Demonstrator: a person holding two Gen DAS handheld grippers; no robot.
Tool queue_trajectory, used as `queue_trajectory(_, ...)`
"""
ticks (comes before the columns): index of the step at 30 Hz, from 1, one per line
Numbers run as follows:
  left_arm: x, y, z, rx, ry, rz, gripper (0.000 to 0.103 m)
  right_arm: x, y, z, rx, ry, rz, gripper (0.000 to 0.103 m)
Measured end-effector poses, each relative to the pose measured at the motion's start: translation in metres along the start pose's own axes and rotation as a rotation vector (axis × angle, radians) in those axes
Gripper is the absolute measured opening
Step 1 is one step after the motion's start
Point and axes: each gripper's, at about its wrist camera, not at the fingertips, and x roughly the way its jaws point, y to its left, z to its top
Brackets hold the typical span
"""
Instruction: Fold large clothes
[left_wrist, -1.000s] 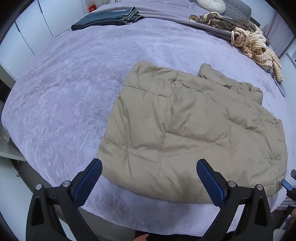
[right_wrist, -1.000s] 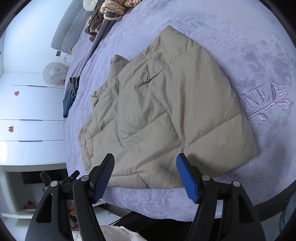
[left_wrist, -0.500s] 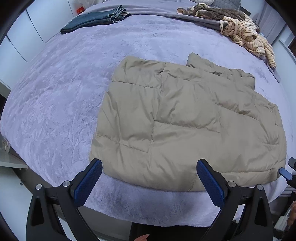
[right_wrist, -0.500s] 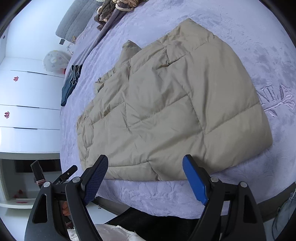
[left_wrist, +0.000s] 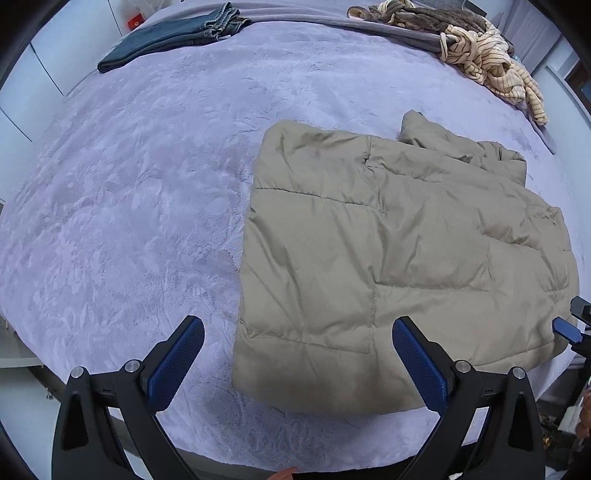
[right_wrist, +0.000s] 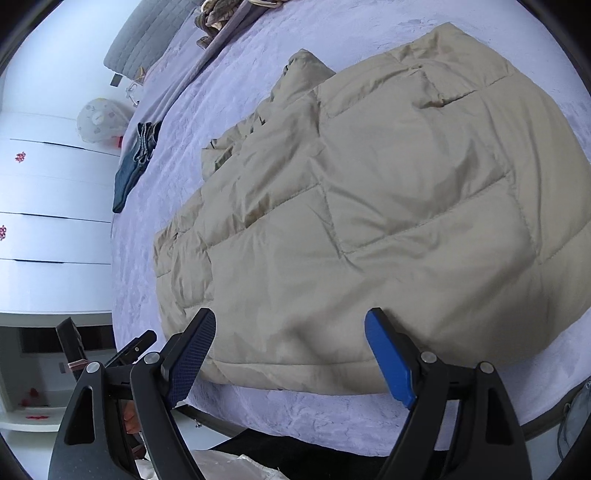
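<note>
1. L gripper (left_wrist: 297, 338): jaws spread wide, nothing btwn the blue pads, not touching anything. It hangs above the near edge of the bed (left_wrist: 122, 206).
2. Tan quilted jacket (left_wrist: 399, 258) lies flat on the bed, folded, ahead of the L gripper and mostly off to its right. Its near-left corner sits btwn the two fingers in view, but below them, not gripped.
3. R gripper (right_wrist: 290, 341): jaws wide, and they've just been opening; nothing pinched btwn the pads. The jacket (right_wrist: 388, 206) spreads straight ahead of it and its near hem runs just past the fingertips (right_wrist: 380, 332). Whether the tips touch the fabric, can't tell.
4. In the L view the R gripper's tip (left_wrist: 567, 328) shows at the far right, just beside the jacket's right edge.
5. Folded jeans (left_wrist: 173, 35) lie far ahead and left of the L gripper, well apart from the jacket.
6. Striped garment pile (left_wrist: 491, 70) sits far ahead-right of the L gripper, at the bed's far side, also apart from the jacket.
7. White cabinet fronts (right_wrist: 51, 199) stand left of the R gripper, beyond the bed edge.
</note>
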Motion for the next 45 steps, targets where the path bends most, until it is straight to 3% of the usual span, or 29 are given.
queue_trajectory(1,0.003,0.002,0.001,0.001,0.007,-0.003,0.102,0.002,0.003,0.000,0.001,-0.001,-0.008,0.098)
queue_trajectory(2,0.006,0.005,0.001,0.003,0.014,-0.007,0.102,0.004,0.007,0.000,0.000,-0.002,-0.014,0.102)
queue_trajectory(14,0.040,0.034,0.013,-0.016,0.062,-0.072,0.102,0.034,0.031,0.001,-0.002,0.045,-0.140,0.103)
queue_trajectory(21,0.059,0.077,0.031,-0.086,0.102,-0.412,0.102,0.051,0.024,0.008,0.055,0.062,-0.180,0.103)
queue_trajectory(25,0.094,0.089,0.042,-0.110,0.198,-0.578,0.102,0.059,0.023,0.009,0.051,0.084,-0.205,0.103)
queue_trajectory(33,0.136,0.030,0.051,-0.005,0.301,-0.727,0.102,0.067,0.024,0.009,0.043,0.100,-0.247,0.103)
queue_trajectory(37,0.152,0.011,0.054,0.030,0.340,-0.736,0.102,0.069,0.025,0.010,0.037,0.108,-0.266,0.103)
queue_trajectory(38,0.151,0.009,0.054,0.047,0.338,-0.730,0.099,0.068,0.026,0.010,0.035,0.117,-0.270,0.103)
queue_trajectory(39,0.149,0.007,0.055,0.064,0.330,-0.725,0.080,0.067,0.029,0.009,0.032,0.127,-0.269,0.103)
queue_trajectory(40,0.147,0.006,0.055,0.079,0.334,-0.738,0.055,0.065,0.031,0.009,0.022,0.145,-0.255,0.103)
queue_trajectory(42,0.143,0.008,0.055,0.071,0.347,-0.795,0.037,0.057,0.037,0.008,-0.008,0.158,-0.228,0.103)
queue_trajectory(44,0.134,0.006,0.056,0.078,0.335,-0.790,0.031,0.045,0.041,0.009,-0.052,0.129,-0.245,0.103)
queue_trajectory(45,0.129,0.004,0.057,0.076,0.332,-0.786,0.028,0.040,0.041,0.011,-0.064,0.104,-0.262,0.097)
